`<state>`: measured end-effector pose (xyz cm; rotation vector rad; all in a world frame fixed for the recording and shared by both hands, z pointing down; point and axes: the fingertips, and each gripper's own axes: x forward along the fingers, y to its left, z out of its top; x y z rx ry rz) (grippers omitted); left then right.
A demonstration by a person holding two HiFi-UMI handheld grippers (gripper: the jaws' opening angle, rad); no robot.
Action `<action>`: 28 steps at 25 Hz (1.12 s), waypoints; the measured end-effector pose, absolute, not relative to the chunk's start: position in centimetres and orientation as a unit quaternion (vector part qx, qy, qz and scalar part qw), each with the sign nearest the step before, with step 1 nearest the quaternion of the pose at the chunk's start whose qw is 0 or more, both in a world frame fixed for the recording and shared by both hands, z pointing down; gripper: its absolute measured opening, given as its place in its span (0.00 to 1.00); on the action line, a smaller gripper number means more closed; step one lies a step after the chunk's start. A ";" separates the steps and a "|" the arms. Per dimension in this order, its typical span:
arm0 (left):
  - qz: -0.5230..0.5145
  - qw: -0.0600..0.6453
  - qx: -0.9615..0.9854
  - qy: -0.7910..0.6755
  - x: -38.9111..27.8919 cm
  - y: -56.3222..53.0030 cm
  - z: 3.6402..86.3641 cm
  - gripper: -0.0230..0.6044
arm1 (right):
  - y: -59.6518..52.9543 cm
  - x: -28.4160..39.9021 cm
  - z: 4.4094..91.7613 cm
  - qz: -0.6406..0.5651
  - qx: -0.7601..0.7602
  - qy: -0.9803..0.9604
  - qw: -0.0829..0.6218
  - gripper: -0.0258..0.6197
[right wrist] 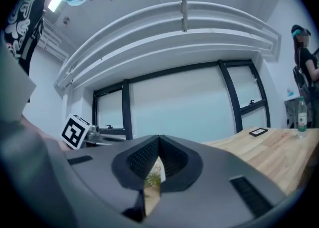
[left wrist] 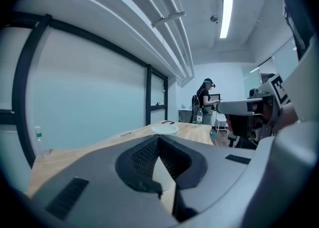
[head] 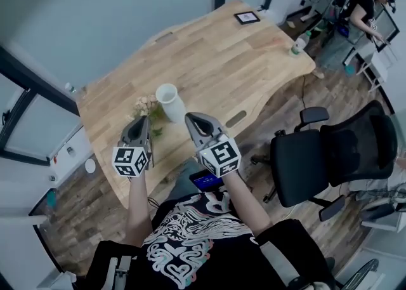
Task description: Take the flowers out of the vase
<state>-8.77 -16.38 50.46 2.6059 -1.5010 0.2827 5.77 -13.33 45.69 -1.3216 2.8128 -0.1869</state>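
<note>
Pressed fully together and pinching nothing: left tongs and right tongs, held side by side over the near edge of the pale wooden table. Confirmed in both gripper views, with ribbed pads meeting at the tips and no stem between them.

Just ahead of the left tongs' tips, flat on the wood: a small bunch of pale pink flowers with green leaves. Ahead of the tongs and between the two: a white, round, smooth vase, upright, mouth seemingly empty, flowers close against the side nearer the left tongs. Cannot tell whether any stem still reaches inside. Only a sliver of greenery visible past the right tongs' closed tips; only the vase's white rim beyond the left tongs.

Probably very light, soft and easily crushed, with thin, bendy stems. Best taken on the gathered stems below the blooms, never on the petals, and with a gentle pinch. Smooth vase likely to tip or slide if nudged, so worth steadying.

Nothing between tongs and flowers. Well beyond the vase: a small black-framed picture and a clear bottle. Off to the right tongs' side, clear of the work: a black mesh office chair. Far off, a person at another desk.
</note>
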 end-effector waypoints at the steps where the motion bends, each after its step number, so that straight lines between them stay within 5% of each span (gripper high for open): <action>1: 0.094 0.056 0.862 -0.494 -8.5 -15.6 50.0 0.04 | -12.9 5.9 45.8 -0.054 -0.430 0.901 0.000 0.05; 28: 0.023 0.010 0.847 -0.531 -7.3 -3.2 42.9 0.04 | -1.6 8.2 42.6 0.005 -0.459 0.887 -0.045 0.05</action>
